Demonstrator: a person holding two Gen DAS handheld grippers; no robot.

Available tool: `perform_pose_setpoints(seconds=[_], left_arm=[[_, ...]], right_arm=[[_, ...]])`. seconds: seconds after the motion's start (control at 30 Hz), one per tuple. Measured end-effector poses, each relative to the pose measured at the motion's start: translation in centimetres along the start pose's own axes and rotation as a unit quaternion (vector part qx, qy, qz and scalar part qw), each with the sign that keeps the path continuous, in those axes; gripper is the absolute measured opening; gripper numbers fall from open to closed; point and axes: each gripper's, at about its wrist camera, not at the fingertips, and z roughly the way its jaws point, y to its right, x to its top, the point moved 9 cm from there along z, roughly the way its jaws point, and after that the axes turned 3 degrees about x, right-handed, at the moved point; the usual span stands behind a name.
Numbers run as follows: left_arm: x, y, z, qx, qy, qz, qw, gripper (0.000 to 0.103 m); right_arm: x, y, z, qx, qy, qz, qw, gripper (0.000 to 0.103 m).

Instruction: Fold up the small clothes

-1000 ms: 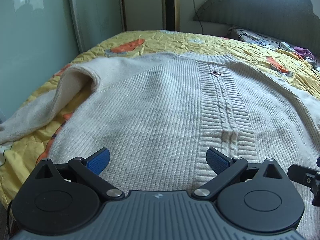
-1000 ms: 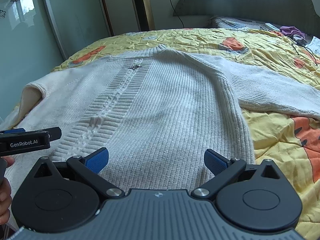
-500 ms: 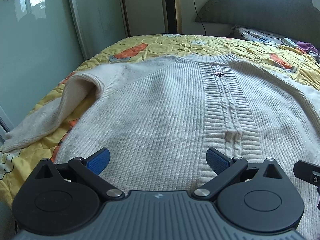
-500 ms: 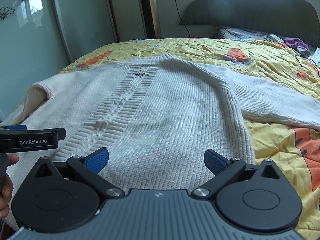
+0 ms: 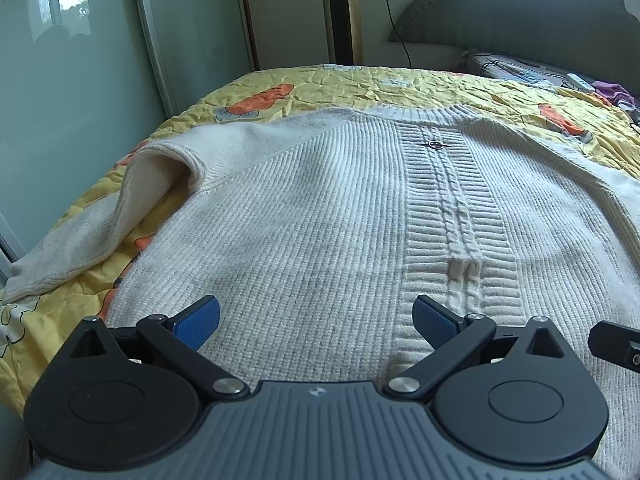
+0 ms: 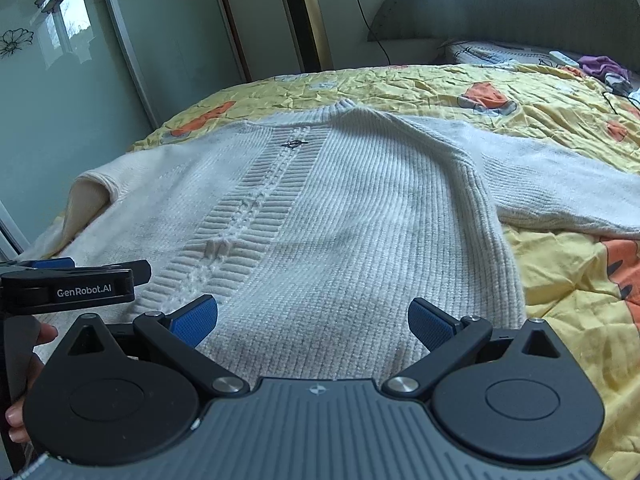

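Both cameras have tilted upward since earlier; the cream ribbed knit sweater [image 5: 320,220] lies flat on the yellow patterned bedspread [image 6: 560,280]; left gripper [image 5: 316,320] and right gripper [image 6: 312,318] hover at its hem, fingers apart, gripping nothing; folding hasn't begun; next, pinch hem corners.

A crumpled yellow bedspread [image 5: 360,84] with orange motifs covered the bed. At the far end stood a grey padded headboard [image 5: 520,12], with a patterned pillow [image 5: 508,66] below it. A white remote [image 6: 562,58] and a purple cloth [image 6: 602,65] lay far right. A tall gold tower fan [image 6: 304,16] stood against the far wall, a black cable [image 5: 394,12] hanging beside it. Frosted green sliding doors [image 6: 56,80] with flower decals lined the left.
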Motion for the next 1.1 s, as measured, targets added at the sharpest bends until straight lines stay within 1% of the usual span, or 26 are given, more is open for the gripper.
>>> perform_pose_setpoints(seconds=[0.13,0.27,0.5,0.73,0.97,1.1], left_arm=[[-0.1,0.2,0.0,0.001,0.000,0.005,1.0000,0.103],[-0.1,0.5,0.0,0.001,0.000,0.009,1.0000,0.103],[0.0,0.5,0.0,-0.003,-0.003,0.007,1.0000,0.103],[-0.1,0.5,0.0,-0.003,-0.006,0.007,1.0000,0.103],[-0.1,0.9,-0.1,-0.003,-0.006,0.013,0.9999,0.103],[0.0,1.0,-0.1,-0.004,-0.008,0.013,0.9999,0.103]], right_arm=[[0.2,0.2,-0.4,-0.014,0.009,-0.013,1.000,0.103],[0.4,0.5,-0.6,-0.003,0.013,-0.003,1.000,0.102],[0.4,0.1,-0.8,-0.003,0.020,-0.022,1.000,0.103],[0.5,0.5,-1.0,0.017,0.022,-0.002,1.000,0.103],[0.4,0.6,-1.1,0.016,0.021,-0.007,1.000,0.103],[0.3,0.6,-1.1,0.005,0.021,-0.017,1.000,0.103]])
